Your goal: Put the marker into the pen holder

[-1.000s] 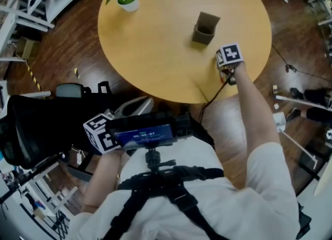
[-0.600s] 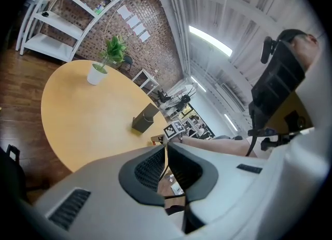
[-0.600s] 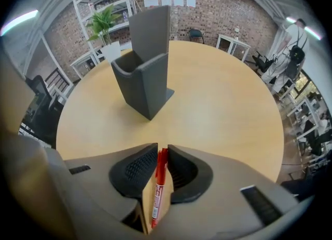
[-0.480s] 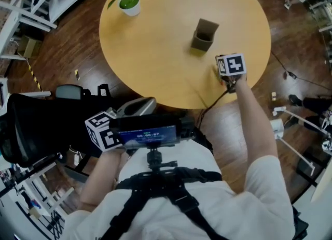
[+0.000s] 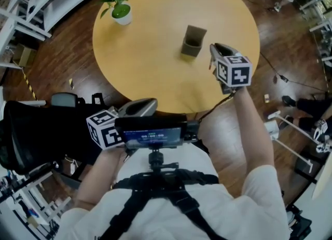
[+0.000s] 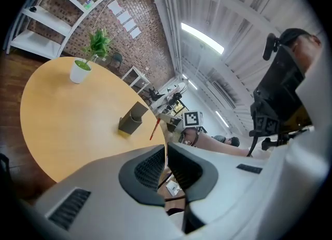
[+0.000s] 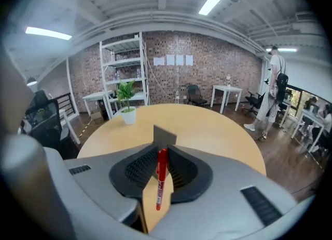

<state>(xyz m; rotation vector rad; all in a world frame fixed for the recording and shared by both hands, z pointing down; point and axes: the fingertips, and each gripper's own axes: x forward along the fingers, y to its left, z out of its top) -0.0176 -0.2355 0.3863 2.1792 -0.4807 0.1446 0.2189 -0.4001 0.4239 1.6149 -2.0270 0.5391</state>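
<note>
The right gripper [image 7: 162,165] has come up off the table [image 5: 145,57] with the red marker [image 7: 161,179] squeezed tight in its jaws. The holder [image 5: 193,40] stands near, at its ten o'clock, so dropping it in comes next. The left gripper [image 6: 165,167] is closed and empty.

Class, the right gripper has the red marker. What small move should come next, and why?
Probably carry the right gripper forward until the marker is over the pen holder. The jaws are shut on the marker, and the holder stands upright on the table just ahead, its top open.
</note>
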